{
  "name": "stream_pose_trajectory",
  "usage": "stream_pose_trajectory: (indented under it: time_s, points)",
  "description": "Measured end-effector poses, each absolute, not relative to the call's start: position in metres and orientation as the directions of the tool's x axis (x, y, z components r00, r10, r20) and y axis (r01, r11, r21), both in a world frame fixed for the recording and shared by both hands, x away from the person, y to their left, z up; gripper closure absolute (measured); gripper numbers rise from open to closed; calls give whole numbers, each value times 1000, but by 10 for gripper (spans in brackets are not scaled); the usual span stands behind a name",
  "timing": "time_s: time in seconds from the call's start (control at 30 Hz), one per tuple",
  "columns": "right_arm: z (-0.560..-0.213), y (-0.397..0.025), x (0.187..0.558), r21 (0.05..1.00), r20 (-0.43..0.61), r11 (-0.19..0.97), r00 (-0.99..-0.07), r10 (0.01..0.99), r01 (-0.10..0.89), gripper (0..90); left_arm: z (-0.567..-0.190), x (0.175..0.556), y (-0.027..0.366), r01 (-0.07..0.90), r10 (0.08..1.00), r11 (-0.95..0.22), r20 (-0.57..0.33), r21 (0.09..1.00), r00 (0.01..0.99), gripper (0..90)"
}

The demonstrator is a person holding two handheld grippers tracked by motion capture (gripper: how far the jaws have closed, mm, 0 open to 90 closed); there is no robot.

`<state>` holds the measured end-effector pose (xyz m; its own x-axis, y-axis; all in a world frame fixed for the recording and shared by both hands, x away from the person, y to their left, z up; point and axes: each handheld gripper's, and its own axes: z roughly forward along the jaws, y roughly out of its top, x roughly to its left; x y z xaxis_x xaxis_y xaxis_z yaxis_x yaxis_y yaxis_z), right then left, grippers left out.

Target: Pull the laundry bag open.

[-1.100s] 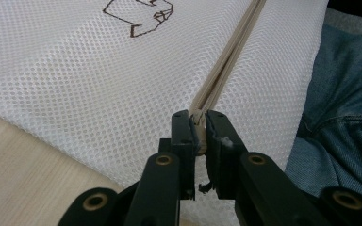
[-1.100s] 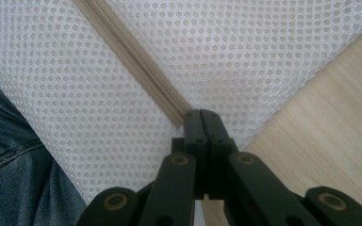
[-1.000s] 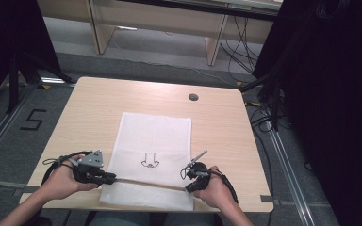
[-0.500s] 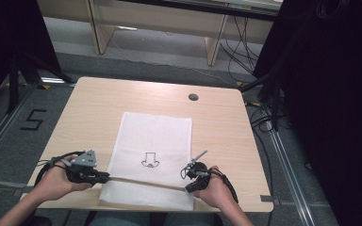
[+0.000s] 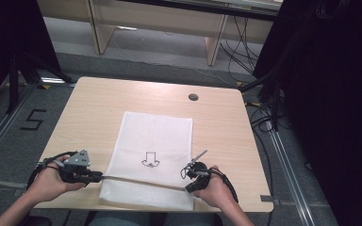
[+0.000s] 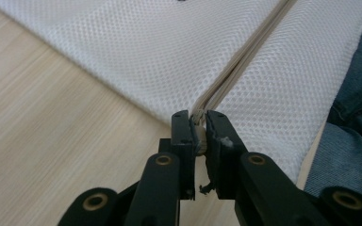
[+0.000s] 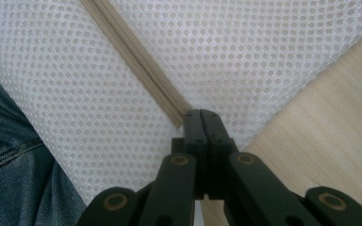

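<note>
- Spanning the near part of the white mesh bag (image 5: 153,155), the beige zipper (image 5: 141,181) ran almost straight from 9 o'clock to 3 o'clock across the wooden table (image 5: 99,103), its long axis lying crosswise to the bag's length.
- At the 9 o'clock end, the left gripper (image 6: 197,127) was clenched on the zipper's end piece, a beige bit showing pinched between its jaws; in the high view it (image 5: 92,176) sat just off the bag's left edge.
- At the 3 o'clock end, the right gripper (image 7: 201,115) had its jaws pressed together where the zipper met the bag's right edge; it (image 5: 191,187) appeared to nip that end, though the pinched part itself was hidden.
- Each hand was thus nearest its own end, and neither was nearer the zipper's middle.
- Any pull would likely have to follow that 9-to-3 line, with one end held as anchor.
- An arrow mark (image 5: 149,159) sat toward 12 o'clock of the zipper.
</note>
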<state>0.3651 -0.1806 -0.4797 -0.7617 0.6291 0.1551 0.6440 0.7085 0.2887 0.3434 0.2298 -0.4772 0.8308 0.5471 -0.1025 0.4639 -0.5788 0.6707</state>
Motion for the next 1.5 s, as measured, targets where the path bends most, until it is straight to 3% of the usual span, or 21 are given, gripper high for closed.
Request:
stream_pose_trajectory:
  time_s: [0.37, 0.4, 0.43, 0.6, 0.7, 0.87, 0.9, 0.97, 1.0, 1.03, 1.23, 1.43, 1.5]
  points:
    - [-480, -181, 365, 289, 153, 710, -763, 628, 642, 900, -483, 342, 226, 456, 547, -653, -41, 605, 836, 821]
    - [-480, -181, 365, 288, 153, 710, -763, 628, 642, 900, -481, 343, 228, 423, 508, -702, -14, 573, 861, 820]
    - [-480, -181, 365, 290, 153, 710, -763, 628, 642, 900, -486, 341, 225, 465, 547, -653, -52, 598, 835, 821]
    - [-480, -181, 365, 290, 154, 711, -765, 626, 640, 900, -486, 344, 228, 432, 510, -705, -21, 562, 860, 820]
    - [-480, -180, 364, 289, 152, 711, -764, 627, 640, 900, -489, 342, 226, 476, 551, -652, -62, 591, 832, 820]
    - [-479, -180, 363, 288, 157, 702, -755, 637, 652, 900, -488, 344, 229, 450, 519, -691, -45, 566, 853, 818]
    - [-479, -180, 363, 281, 157, 705, -756, 636, 651, 900, -489, 342, 226, 483, 554, -644, -74, 594, 829, 818]
    - [-479, -179, 362, 278, 163, 696, -746, 645, 662, 900, -489, 341, 226, 490, 559, -635, -81, 597, 825, 817]
    - [-479, -179, 361, 282, 160, 694, -746, 646, 662, 900, -487, 344, 230, 456, 520, -684, -58, 570, 852, 816]
    - [-479, -180, 361, 285, 161, 693, -745, 647, 663, 900, -488, 343, 228, 483, 552, -641, -78, 597, 830, 814]
    - [-479, -180, 362, 285, 168, 694, -748, 642, 661, 900, -478, 346, 227, 503, 625, -421, -160, 755, 764, 628]
    - [-480, -184, 366, 306, 172, 711, -771, 613, 634, 893, -474, 350, 221, 473, 671, -302, -168, 827, 722, 483]
    - [-478, -184, 363, 294, 204, 679, -739, 643, 672, 846, -475, 351, 218, 472, 678, -286, -172, 834, 715, 449]
